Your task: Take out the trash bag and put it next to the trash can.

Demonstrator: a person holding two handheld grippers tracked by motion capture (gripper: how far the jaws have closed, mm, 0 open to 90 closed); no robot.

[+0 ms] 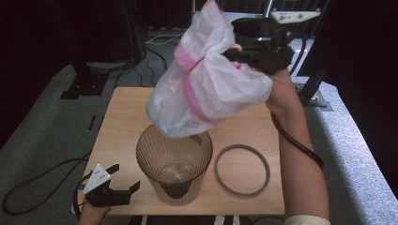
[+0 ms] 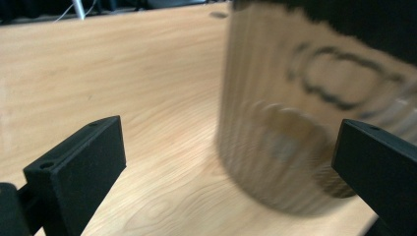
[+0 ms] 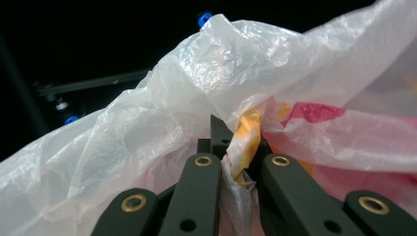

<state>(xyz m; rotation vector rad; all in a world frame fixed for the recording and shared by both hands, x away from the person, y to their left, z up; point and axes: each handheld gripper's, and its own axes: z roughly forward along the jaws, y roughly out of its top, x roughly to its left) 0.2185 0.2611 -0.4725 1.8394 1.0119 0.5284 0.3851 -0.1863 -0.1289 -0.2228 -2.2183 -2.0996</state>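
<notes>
A white plastic bag (image 1: pixel 206 84) with a pink band hangs in the air above the table, its lower end over a ribbed translucent brown bin (image 1: pixel 174 161). My right gripper (image 1: pixel 234 50) is shut on the bag's edge high at the back; in the right gripper view the crumpled bag (image 3: pixel 196 88) is pinched between the closed jaws of the right gripper (image 3: pixel 239 164). My left gripper (image 1: pixel 126 179) is open low at the table's front left, beside the bin. In the left gripper view the bin (image 2: pixel 305 113) stands to the right, partly between the wide jaws, with nothing gripped.
A grey ring (image 1: pixel 242 169) lies flat on the wooden table (image 1: pixel 122 122) to the right of the bin. Cables and black stand feet sit on the grey floor around the table. A forearm runs along the table's right edge.
</notes>
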